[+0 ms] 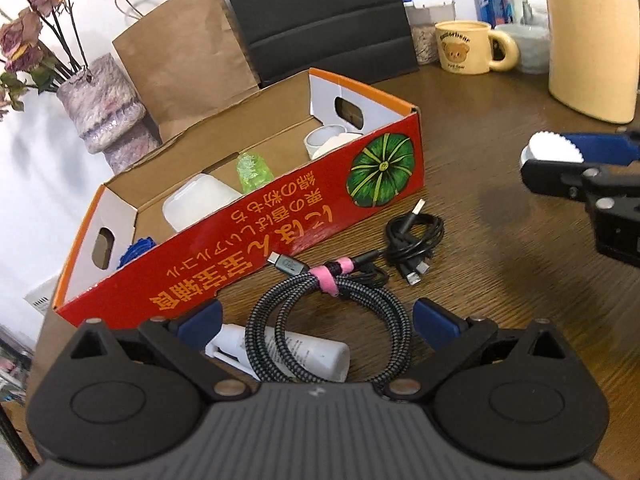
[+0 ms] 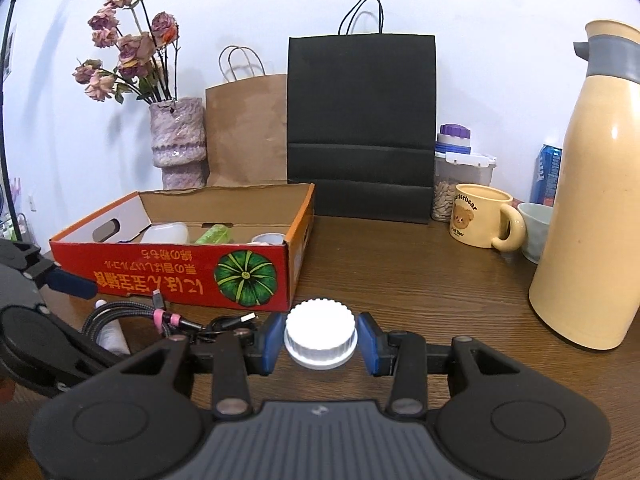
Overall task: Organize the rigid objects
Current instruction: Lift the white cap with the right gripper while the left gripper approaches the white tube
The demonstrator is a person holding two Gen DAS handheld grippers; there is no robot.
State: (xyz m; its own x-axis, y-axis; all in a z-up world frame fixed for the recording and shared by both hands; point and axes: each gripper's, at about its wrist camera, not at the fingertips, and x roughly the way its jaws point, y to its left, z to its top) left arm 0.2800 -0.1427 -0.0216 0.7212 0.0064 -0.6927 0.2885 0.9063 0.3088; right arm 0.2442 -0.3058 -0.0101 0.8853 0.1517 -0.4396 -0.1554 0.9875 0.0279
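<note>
My right gripper [image 2: 320,338] is shut on a white ribbed jar lid [image 2: 320,332], held above the wooden table right of the red cardboard box [image 2: 176,276]; it also shows in the left wrist view [image 1: 552,152]. The box [image 1: 248,236] holds a white container [image 1: 200,204], a green bottle [image 1: 252,170] and a white cup [image 1: 324,138]. My left gripper [image 1: 316,324] is open over a coiled braided cable [image 1: 328,320] and a white tube [image 1: 304,354] in front of the box.
A black cable bundle [image 1: 416,236] lies by the box. At the back stand a brown bag [image 2: 246,128], a black bag [image 2: 360,120], a vase of dried roses [image 2: 178,140], a bear mug [image 2: 480,220], a cream thermos [image 2: 592,216] and jars.
</note>
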